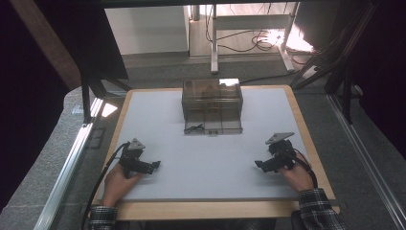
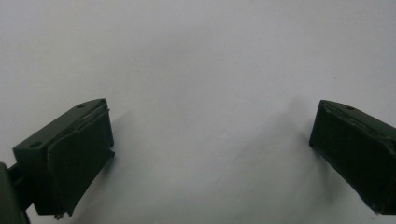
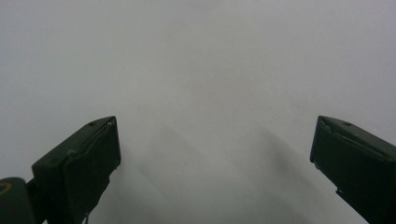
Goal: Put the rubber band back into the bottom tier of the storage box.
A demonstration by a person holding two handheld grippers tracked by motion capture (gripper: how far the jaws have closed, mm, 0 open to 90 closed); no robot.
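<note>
- The left tongs rest low on the near left part of the table, held in the person's left hand; the jaws stand wide apart with nothing between them.
- In the left gripper view, the left tongs show two dark jaws rising from the bottom corners, with bare pale table surface in the gap. The outer edge of each jaw is cut off by the frame.
- The right tongs sit on the near right part of the table, held in the right hand; these jaws are also spread wide and hold nothing.
- In the right gripper view, the right tongs again frame plain pale surface, which looks hazy and soft, with faint shadows under the jaws.
- The two tongs point inward toward each other and are well apart, with open table between them.
- A grey three-cornered plate tops the right tongs, and a smaller one tops the left.
- A smoky see-through box with compartments stands at the far middle of the table, well away from both tongs.
- A small dark item lies in the box's front left compartment; it is too small to make out.
- Other contents deeper in the box are blurred by the tinted walls.
- Plaid sleeves are cut off at the bottom edge.
</note>
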